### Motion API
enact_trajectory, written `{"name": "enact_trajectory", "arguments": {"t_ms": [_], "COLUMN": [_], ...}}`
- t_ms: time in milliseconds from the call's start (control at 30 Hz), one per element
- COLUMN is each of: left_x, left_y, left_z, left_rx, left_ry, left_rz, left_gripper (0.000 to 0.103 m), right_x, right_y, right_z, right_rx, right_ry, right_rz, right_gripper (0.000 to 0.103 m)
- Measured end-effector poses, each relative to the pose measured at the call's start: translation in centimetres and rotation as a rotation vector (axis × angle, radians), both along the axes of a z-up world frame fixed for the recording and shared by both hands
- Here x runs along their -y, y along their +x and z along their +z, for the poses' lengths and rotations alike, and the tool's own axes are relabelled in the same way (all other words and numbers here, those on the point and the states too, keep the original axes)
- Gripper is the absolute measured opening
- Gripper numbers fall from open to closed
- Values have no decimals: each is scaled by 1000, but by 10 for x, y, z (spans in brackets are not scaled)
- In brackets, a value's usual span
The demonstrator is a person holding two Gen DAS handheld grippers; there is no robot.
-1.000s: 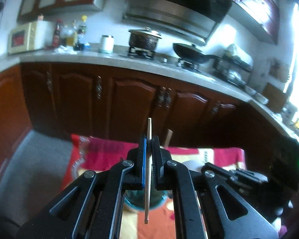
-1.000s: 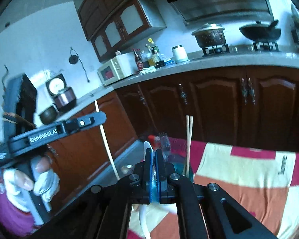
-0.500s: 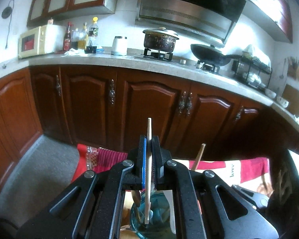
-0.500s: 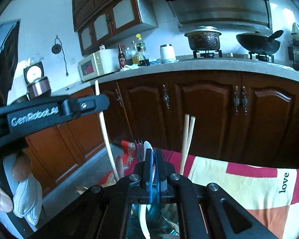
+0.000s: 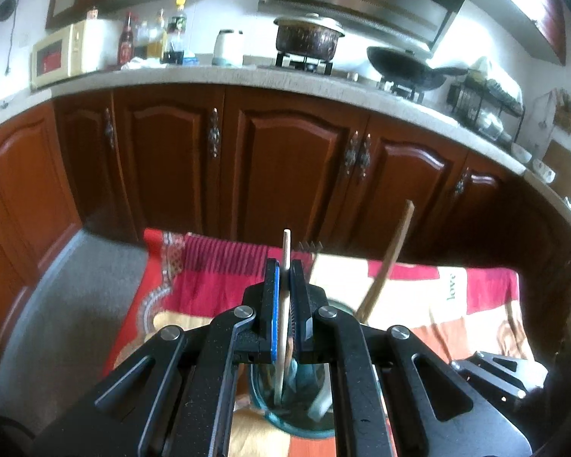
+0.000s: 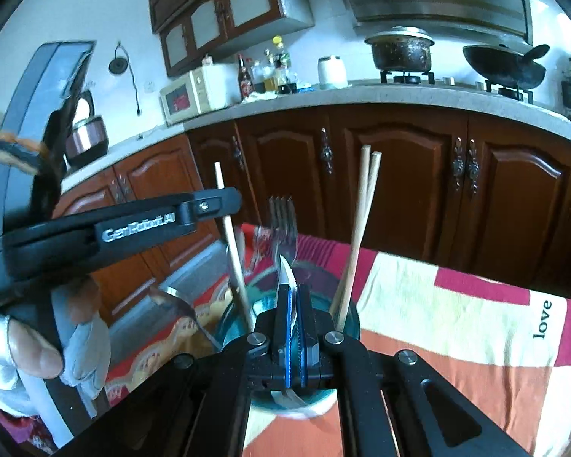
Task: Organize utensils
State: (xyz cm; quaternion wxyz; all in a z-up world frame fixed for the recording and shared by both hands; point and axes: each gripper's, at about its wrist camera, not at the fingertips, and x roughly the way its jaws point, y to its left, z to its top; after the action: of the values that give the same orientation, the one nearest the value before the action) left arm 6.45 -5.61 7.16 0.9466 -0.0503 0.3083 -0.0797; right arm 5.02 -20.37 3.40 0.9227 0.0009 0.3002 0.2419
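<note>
A teal glass jar (image 5: 297, 411) stands on the patterned cloth, right under both grippers; it also shows in the right wrist view (image 6: 232, 323). My left gripper (image 5: 285, 297) is shut on a pale wooden chopstick (image 5: 285, 251), held upright with its lower end inside the jar. My right gripper (image 6: 294, 304) is shut on a serrated table knife (image 6: 287, 276), blade tip pointing up, over the jar. Two chopsticks (image 6: 358, 236), a fork (image 6: 283, 217) and a spoon (image 6: 175, 302) stand in the jar. The left gripper's body (image 6: 133, 224) and its chopstick (image 6: 230, 232) show at left.
A red, orange and cream cloth (image 6: 456, 304) covers the table. Dark wooden cabinets (image 5: 285, 167) stand behind it under a stone counter with a microwave (image 5: 63, 53), bottles, a pot (image 5: 308, 36) and a wok (image 5: 407, 64). Grey floor (image 5: 64, 297) lies left of the table.
Both grippers have come down and closer over the jar. The left chopstick's lower end has gone into the jar. The knife has lowered toward the jar mouth.
</note>
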Motion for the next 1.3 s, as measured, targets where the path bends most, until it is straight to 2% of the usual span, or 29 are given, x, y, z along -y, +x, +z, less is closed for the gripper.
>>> {"name": "enact_trajectory", "arguments": {"t_ms": [233,300,367,433,633,900,1000,1267,1300], "left_x": [-3,-4,-6,-8,-7,-5,-5,0,0], "left_y": [-3,-6,-8,-12,-28,-55,-65,-93,-96], "left_z": [0,3,6,9,18,35,39,38,38], "left_rx": [-51,-56,-56,-54,-43,21,42,66,68], "left_ry": [-25,-35,-42,-52,-45,7,24,59,60], "left_rz": [-4,-6,-6,-10,-29,-20,-4,10,14], "left_gripper": [4,8,21,29,36,42,43,43,43], "right_x": [-3,-1,2,5,11,24,30,28,27], "right_y": [-5,-7,-10,-14,-28,-43,-48,-64,-66], "right_z": [-11,-9,-7,-3,7,24,30,40,41], "right_rx": [-64,-72,-71,-63,-59,-29,-29,-17,-15], "right_ry": [-51,-49,-42,-29,-1,42,63,35,32], "right_rz": [12,11,6,-7,-21,-72,-104,-170,-183], "right_gripper": [4,9,14,18,22,24,32,35,38]}}
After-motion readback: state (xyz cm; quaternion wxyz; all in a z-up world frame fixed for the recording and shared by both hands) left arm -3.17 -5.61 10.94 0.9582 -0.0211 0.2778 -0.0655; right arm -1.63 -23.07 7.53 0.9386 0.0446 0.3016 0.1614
